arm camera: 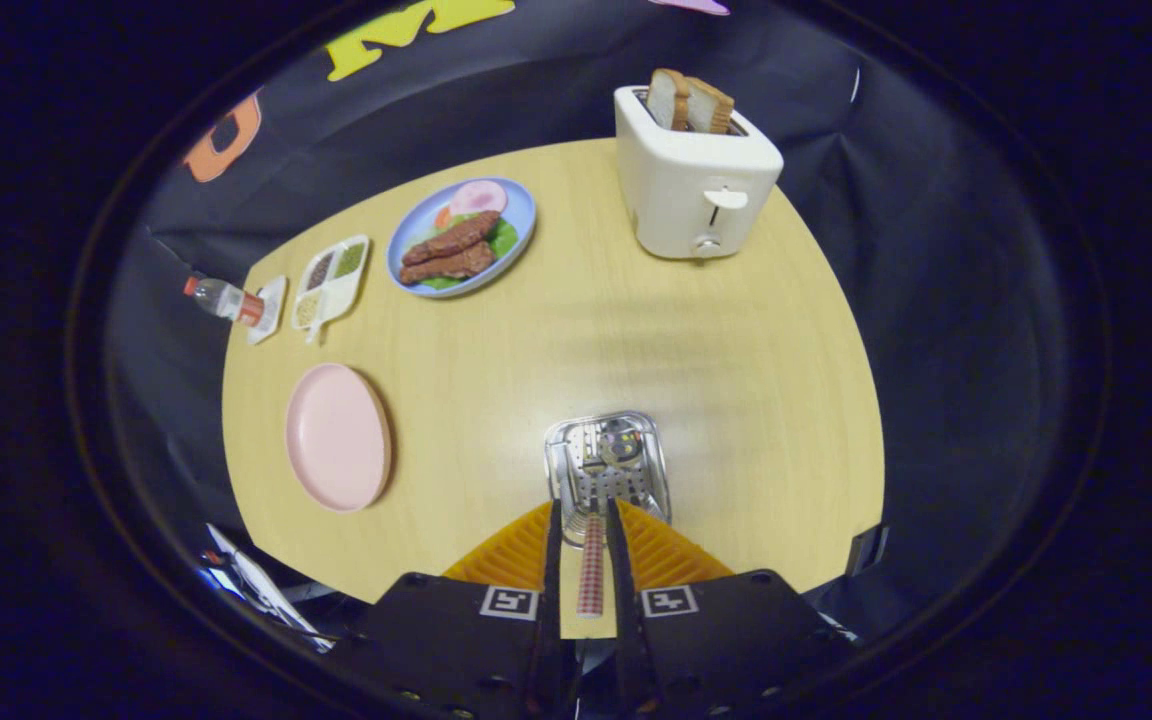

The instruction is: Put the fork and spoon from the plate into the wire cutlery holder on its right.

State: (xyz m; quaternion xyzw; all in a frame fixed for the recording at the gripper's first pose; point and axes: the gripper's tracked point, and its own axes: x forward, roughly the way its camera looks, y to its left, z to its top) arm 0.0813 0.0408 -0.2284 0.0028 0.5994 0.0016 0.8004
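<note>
My gripper (584, 522) hangs right over the wire cutlery holder (608, 470), a shiny mesh basket near the table's front edge. Between the fingers runs a utensil with a red-checked handle (591, 575), and both fingers close on it. Its head points down into the holder, and I cannot tell if it is the fork or the spoon. A rounded metal piece (621, 446) lies inside the holder, just beyond the fingers. The pink plate (336, 437) sits to the holder's left with nothing on it.
At the far side of the wooden table (736, 380) stands a white toaster (696, 185) with two bread slices. A blue plate of food (461, 237), a divided condiment tray (331, 280) and a small bottle (223, 299) lie beyond the pink plate.
</note>
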